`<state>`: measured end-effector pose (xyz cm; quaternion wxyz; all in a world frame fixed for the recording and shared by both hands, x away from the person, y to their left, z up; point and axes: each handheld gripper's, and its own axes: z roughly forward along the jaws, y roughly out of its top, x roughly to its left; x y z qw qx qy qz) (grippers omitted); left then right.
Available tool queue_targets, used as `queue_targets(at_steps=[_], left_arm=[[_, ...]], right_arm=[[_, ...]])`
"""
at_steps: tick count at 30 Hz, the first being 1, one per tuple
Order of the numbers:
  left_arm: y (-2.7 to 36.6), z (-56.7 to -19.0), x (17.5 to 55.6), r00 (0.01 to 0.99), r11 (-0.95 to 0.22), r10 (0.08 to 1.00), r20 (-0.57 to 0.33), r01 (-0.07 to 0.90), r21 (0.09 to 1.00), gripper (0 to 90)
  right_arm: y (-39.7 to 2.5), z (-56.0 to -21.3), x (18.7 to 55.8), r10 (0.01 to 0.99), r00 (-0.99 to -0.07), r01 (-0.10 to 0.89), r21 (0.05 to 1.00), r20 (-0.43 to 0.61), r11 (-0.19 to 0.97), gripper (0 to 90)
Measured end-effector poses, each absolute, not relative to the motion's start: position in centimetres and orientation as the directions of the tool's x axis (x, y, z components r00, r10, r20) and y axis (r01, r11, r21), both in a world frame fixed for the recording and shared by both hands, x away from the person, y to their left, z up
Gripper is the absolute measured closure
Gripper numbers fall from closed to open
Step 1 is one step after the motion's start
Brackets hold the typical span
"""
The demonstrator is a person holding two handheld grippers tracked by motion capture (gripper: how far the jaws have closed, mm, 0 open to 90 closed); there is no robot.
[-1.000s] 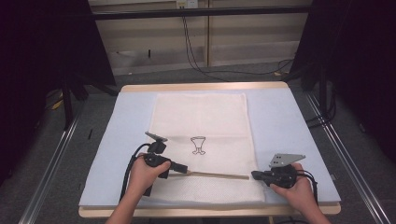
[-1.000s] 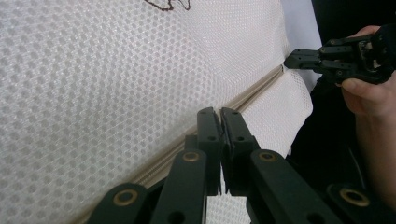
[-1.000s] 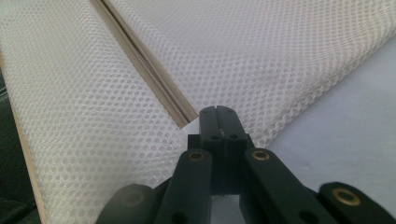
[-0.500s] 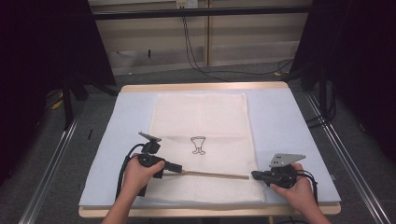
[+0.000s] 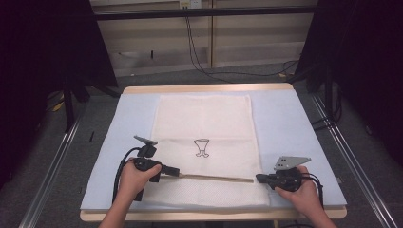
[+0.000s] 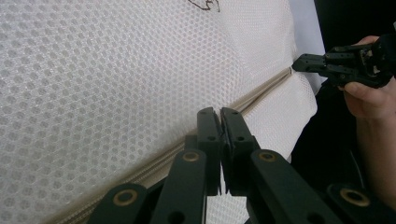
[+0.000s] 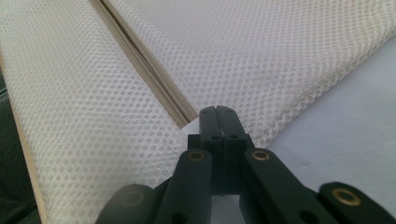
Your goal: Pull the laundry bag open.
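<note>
A white mesh bag [image 5: 204,123] lies flat on a blue mat [image 5: 290,118], with a beige zipper [image 5: 214,177] running across its near end. My left gripper [image 5: 177,172] is at the zipper's left part. In the left gripper view its jaws [image 6: 219,112] are shut right on the zipper line [image 6: 261,91], and what they pinch is hidden. My right gripper [image 5: 259,178] is shut on the bag's edge at the zipper's right end [image 7: 218,111]. The zipper [image 7: 140,60] shows a dark gap between its two tapes.
A small dark print [image 5: 202,147] marks the bag's middle. The table's wooden front edge [image 5: 214,216] runs just behind both hands. Metal rails [image 5: 52,175] flank the table, and cables lie on the floor beyond it.
My left gripper has slid a little to the left along the zipper. The right gripper has stayed in place.
</note>
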<state>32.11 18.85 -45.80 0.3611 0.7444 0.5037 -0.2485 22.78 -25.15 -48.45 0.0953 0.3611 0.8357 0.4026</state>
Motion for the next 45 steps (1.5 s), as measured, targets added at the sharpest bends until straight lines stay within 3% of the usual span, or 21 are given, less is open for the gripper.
queue_targets(at_steps=[45], left_arm=[[22.5,-45.5,31.7,0.314,-0.141,0.573,-0.757,0.948,0.286,87.5]], right_arm=[[-25.1,-48.4,22.8,0.683,-0.718,0.532,0.740,0.135,0.412,90.0]])
